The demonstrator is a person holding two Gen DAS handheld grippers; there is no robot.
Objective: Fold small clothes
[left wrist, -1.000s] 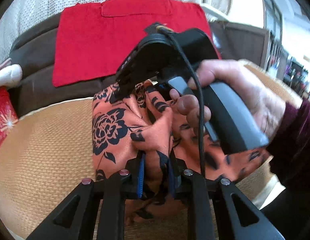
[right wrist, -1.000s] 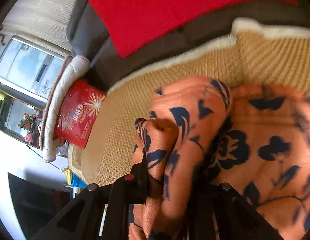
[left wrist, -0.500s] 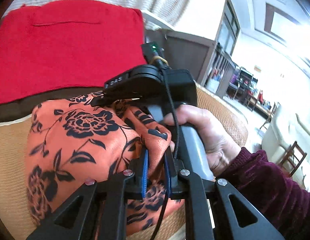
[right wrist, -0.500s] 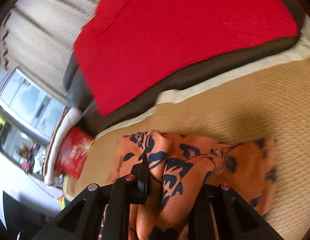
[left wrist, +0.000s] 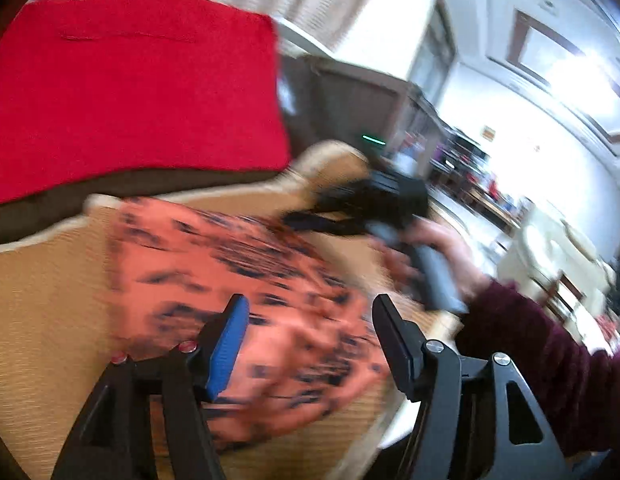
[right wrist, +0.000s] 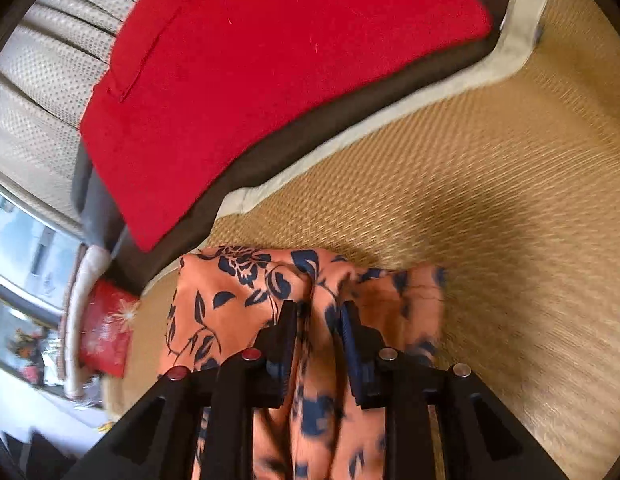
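Orange floral garment [left wrist: 246, 280], black flower print, lies bunched on a woven tan seat mat [left wrist: 42, 300] with a pale trim edge. Behind the mat: dark brown sofa back [right wrist: 270, 148] draped with a red cloth [left wrist: 122, 92], cream perforated cushions [right wrist: 42, 72] further back.

Left hand-held gripper [left wrist: 306, 320]: jaws wide apart and opening, blue pad on the left finger [left wrist: 226, 344], black finger on the right. Garment shows in the gap but looks to lie below the fingers, not pinched; released. Left view is heavily motion-blurred, so contact with the fabric is hard to rule out.

Right hand-held gripper [right wrist: 319, 320]: jaws narrow, opening, a vertical fold of the garment [right wrist: 317, 360] running up between the two fingers. Pads appear to press the fold on both sides, so it grasps the garment. Rest of the fabric spreads left of the fingers on the mat, a smaller flap to the right.

In the left view the right hand-held gripper's black body and grey handle sit at the garment's far edge, held by a hand [left wrist: 437, 264] with a dark maroon sleeve [left wrist: 549, 360].

A red box with a starburst print [right wrist: 106, 328] stands by the sofa's arm, well apart from the garment. Bright room with furniture beyond, too blurred to name.
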